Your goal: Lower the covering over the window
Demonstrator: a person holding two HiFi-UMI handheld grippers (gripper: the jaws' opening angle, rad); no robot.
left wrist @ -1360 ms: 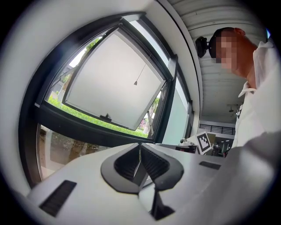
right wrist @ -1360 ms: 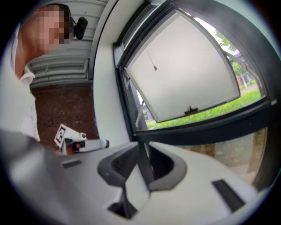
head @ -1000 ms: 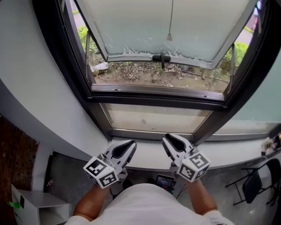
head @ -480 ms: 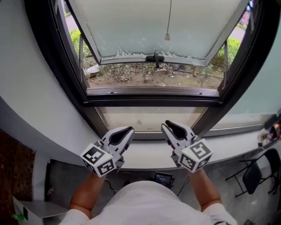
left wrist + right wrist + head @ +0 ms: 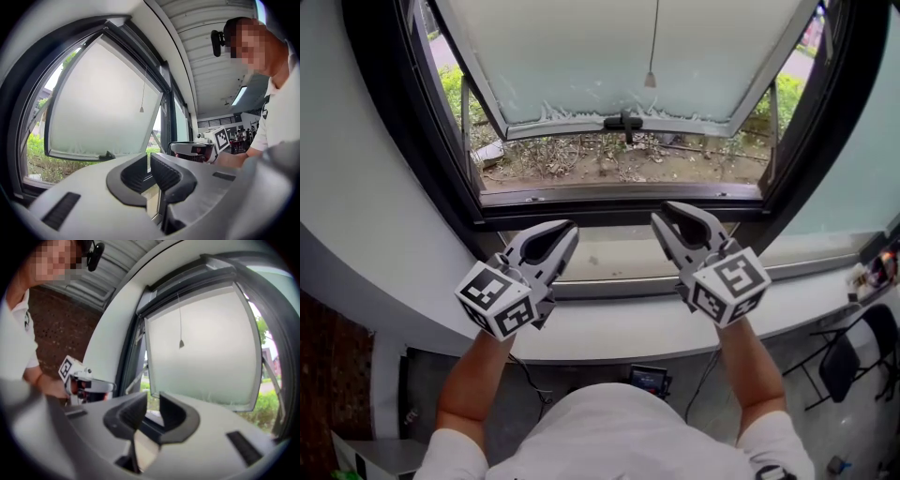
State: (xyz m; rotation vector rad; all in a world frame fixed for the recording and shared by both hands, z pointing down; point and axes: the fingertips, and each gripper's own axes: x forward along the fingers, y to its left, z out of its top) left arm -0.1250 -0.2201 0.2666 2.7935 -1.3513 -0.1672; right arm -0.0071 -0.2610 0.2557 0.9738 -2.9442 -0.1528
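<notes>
Pointing level at the window, left claw (image 5: 569, 228): jaws clenched together, ribbed pads (image 5: 162, 175) all but meeting, nothing between them. Right claw (image 5: 662, 216): jaws released, a plain gap between them, nothing in it. Both claws side by side and apart from each other, above the white sill (image 5: 619, 328) and in front of the dark window frame (image 5: 619, 211); marker cubes turned toward the person.

Pull cord (image 5: 650, 80) of the covering: thin line ending in a small bell-shaped weight, hanging free before the glass. Position relative to claws: higher up and farther toward the window, roughly between the two in the head view, nearer the right claw's line; well apart from both, touched by neither. The cord runs up out of the top edge of every view.

Frosted sash (image 5: 581, 56): hinged outward, bottom edge carrying a dark handle (image 5: 623, 123).

Outside: bare ground with dry twigs (image 5: 609, 159), green shrubs at the sides.

Room, lower right: black folding chair (image 5: 853, 361).
</notes>
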